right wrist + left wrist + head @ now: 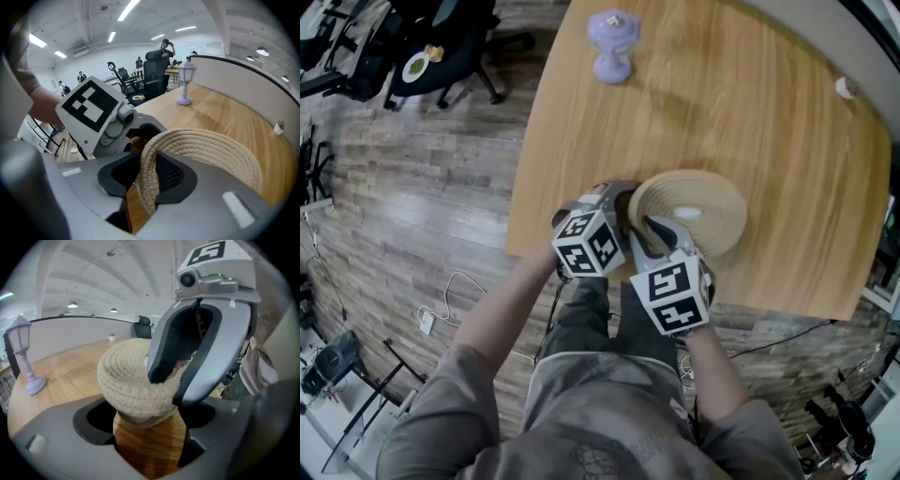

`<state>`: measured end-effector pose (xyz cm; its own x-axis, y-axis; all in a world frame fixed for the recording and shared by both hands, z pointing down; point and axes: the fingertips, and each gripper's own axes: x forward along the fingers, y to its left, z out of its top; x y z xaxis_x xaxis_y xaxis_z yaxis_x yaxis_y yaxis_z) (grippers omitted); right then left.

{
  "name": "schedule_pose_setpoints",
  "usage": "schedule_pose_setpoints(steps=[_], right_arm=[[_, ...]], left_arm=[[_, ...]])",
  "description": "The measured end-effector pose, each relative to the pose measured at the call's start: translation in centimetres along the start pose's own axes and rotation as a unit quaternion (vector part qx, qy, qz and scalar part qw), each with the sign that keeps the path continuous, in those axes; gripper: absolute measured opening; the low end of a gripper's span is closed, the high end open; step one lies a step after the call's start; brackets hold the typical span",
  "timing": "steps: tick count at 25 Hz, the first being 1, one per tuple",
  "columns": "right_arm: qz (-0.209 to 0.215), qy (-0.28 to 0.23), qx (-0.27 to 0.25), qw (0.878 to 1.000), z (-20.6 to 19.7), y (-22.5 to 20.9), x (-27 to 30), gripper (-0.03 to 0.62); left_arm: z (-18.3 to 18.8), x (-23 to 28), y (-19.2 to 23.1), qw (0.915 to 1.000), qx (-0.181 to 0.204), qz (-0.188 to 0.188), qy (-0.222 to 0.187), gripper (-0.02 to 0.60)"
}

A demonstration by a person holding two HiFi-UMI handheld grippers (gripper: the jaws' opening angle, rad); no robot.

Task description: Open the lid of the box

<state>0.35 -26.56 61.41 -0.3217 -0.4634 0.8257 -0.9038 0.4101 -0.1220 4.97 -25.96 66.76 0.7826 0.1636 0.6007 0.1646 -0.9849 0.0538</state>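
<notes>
Lid (pixel 211 150) of round beige woven-rope box (pixel 126 380) clenched by rim in right gripper (pixel 147 176); left gripper (pixel 145 420) released, jaws spread either side of box on wooden counter (pixel 750 103).

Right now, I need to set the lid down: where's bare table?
The table is bare between the purple lamp and the woven box, and from the box rightward to the white object. Its near edge is crowded: left gripper, right gripper.
</notes>
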Motion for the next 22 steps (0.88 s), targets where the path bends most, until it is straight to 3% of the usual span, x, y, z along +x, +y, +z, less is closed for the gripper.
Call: schedule_pose_setpoints(steps=[8,12,18,22], right_arm=[[0.035,-0.023,0.024,0.999,0.2,-0.2,-0.9,0.07],[0.054,-0.063,0.048,0.995,1.0,-0.4,-2.7,0.06],[0.08,-0.136,0.095,0.983,3.0,-1.3,-7.9,0.058],[0.075,-0.201,0.147,0.966,4.4,-3.5,-11.9,0.06]], left_arm=[[0.1,0.1,0.1,0.9999,-0.009,0.005,0.0,0.411],[0.0,0.1,0.2,0.9999,-0.015,0.005,0.004,0.413],[-0.8,-1.0,-0.2,0.9981,-0.055,0.012,0.026,0.391],[-0.1,-3.7,-1.0,0.9964,-0.079,0.023,0.021,0.391]])
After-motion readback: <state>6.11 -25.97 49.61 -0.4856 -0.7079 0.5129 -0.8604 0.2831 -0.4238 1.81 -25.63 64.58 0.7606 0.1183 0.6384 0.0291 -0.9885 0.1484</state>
